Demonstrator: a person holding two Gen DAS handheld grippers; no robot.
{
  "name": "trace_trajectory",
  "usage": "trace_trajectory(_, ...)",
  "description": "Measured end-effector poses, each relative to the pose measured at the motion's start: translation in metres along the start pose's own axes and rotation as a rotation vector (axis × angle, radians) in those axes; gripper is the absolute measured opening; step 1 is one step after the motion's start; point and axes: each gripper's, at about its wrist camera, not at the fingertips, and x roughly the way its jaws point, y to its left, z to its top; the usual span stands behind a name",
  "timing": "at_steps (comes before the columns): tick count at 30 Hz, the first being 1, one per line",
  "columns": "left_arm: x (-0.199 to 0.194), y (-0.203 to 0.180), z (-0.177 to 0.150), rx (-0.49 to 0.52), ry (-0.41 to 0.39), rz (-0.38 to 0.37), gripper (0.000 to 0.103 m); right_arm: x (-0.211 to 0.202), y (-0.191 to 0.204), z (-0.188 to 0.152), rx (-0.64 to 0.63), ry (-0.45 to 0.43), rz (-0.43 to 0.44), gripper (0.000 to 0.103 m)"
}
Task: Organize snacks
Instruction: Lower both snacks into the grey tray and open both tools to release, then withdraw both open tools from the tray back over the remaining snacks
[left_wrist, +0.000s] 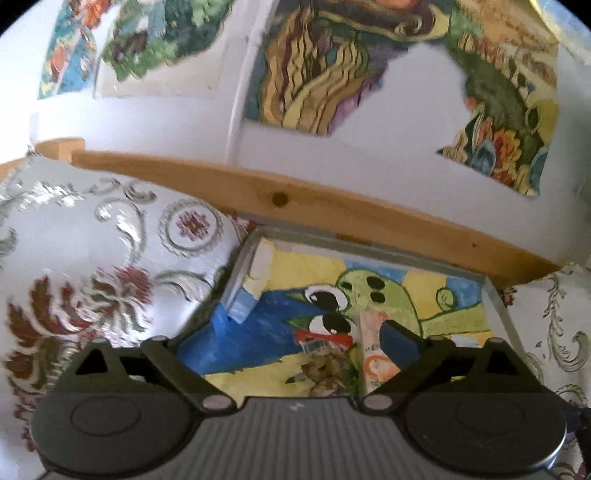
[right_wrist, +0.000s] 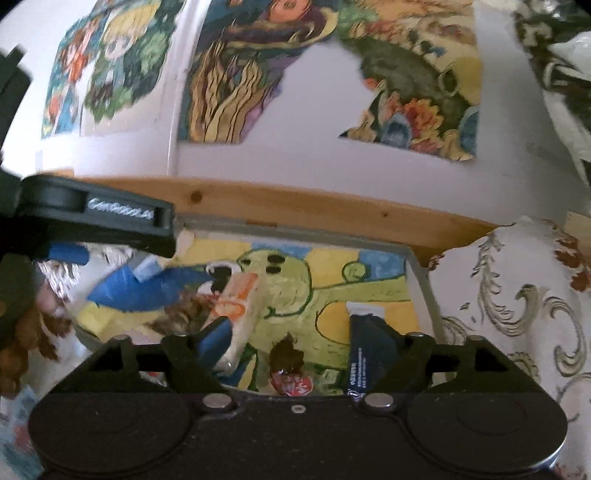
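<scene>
Right wrist view: both grippers (right_wrist: 291, 343) hover, spread, over tray (right_wrist: 424, 280).

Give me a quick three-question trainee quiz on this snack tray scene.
1. True or false: the white-and-orange packet lies inside the grey-rimmed tray.
2. The cartoon creature painted on the tray floor is mainly: A red, B green, C black?
3. What material is the rail behind the tray?
Key: 1 true; 2 B; 3 wood.
</scene>
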Motion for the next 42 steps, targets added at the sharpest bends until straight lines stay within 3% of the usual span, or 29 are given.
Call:
trace_trajectory(5,-0.034,0.008,0.005,0.008,-0.029,0.005,0.102,-0.039,-0.002,0.008,0.008,-0.064,0.009,0.098)
trace_trajectory(10,-0.071,0.016,0.002,0.015,-0.059,0.006,0.102,-0.083,-0.002,0.013,0.016,-0.130,0.007,0.102)
trace_trajectory(26,-0.180,0.051,-0.053,-0.037,-0.081,-0.018,0.103,-0.202,0.018,-0.022,0.038,-0.184,0.008,0.102)
trace_trajectory(42,-0.249,0.078,-0.106,0.017,-0.084,-0.044,0.103,-0.275,0.031,-0.066,0.107,-0.079,-0.067,0.102)
